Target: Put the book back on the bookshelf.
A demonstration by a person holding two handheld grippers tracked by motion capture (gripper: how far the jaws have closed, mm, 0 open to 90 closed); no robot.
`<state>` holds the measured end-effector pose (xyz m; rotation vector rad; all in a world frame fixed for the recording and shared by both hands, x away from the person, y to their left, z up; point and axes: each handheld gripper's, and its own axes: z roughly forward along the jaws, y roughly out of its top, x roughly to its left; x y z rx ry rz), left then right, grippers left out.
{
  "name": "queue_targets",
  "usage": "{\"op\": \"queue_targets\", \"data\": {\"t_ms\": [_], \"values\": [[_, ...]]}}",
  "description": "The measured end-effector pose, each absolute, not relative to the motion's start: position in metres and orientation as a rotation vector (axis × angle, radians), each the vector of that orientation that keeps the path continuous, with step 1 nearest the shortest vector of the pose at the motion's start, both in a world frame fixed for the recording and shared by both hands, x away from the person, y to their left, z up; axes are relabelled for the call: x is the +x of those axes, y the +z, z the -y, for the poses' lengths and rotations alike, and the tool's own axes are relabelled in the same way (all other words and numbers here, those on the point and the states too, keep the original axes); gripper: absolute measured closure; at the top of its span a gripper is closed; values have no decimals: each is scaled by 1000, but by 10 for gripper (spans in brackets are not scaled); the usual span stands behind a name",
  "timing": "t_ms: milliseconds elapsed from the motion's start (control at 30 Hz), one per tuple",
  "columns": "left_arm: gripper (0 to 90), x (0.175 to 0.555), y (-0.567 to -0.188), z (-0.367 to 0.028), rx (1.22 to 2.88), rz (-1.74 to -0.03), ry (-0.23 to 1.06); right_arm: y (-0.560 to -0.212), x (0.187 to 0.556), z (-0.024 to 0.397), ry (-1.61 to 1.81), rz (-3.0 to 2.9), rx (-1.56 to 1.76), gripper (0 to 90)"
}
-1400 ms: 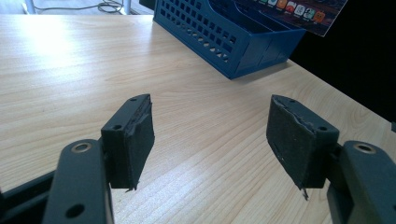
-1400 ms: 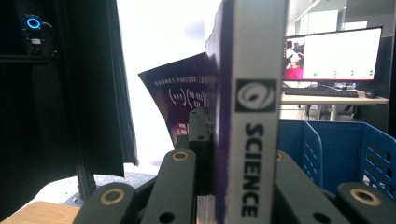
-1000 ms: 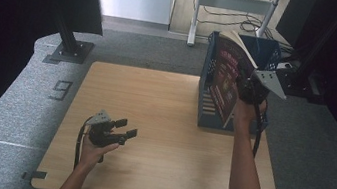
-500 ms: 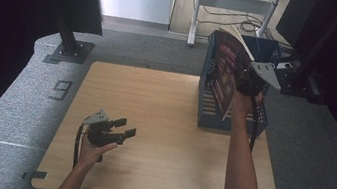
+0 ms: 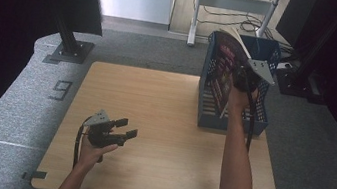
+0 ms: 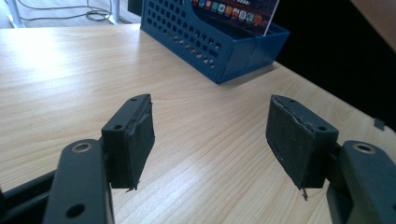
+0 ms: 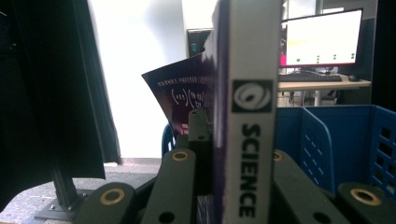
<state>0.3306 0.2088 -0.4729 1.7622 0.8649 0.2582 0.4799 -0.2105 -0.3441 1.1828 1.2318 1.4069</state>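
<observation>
High view: right gripper [image 5: 240,80], pinching the book [image 5: 223,70], has lowered it into the far-right blue rack [image 5: 258,120]; left gripper [image 5: 126,127] idles spread.

A pale wooden tabletop [image 5: 163,119] stands on grey carpet. On it sits a blue file rack [image 5: 214,112], at the far corner just below the right tongs [image 5: 236,77] and well apart from the left tongs [image 5: 126,128], which hover over the near side. Bare wood lies under the left tongs.
</observation>
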Motion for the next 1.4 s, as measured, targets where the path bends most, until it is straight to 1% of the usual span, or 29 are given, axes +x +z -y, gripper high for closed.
{"op": "queue_targets", "data": {"t_ms": [267, 633, 1033, 1200, 1400], "values": [[324, 333, -476, -209, 1765, -879, 245, -352, 491, 205, 1400, -1242, 1194, 814], [327, 334, -477, -212, 1756, -884, 228, -354, 505, 198, 1389, -1225, 1196, 814], [328, 335, -479, -212, 1759, -889, 222, -397, 517, 190, 1344, -1292, 1255, 811], [327, 335, -480, -210, 1765, -887, 222, -405, 513, 189, 1359, -1302, 1249, 801], [327, 333, -478, -205, 1773, -873, 221, -409, 497, 188, 1313, -1334, 1267, 785]]}}
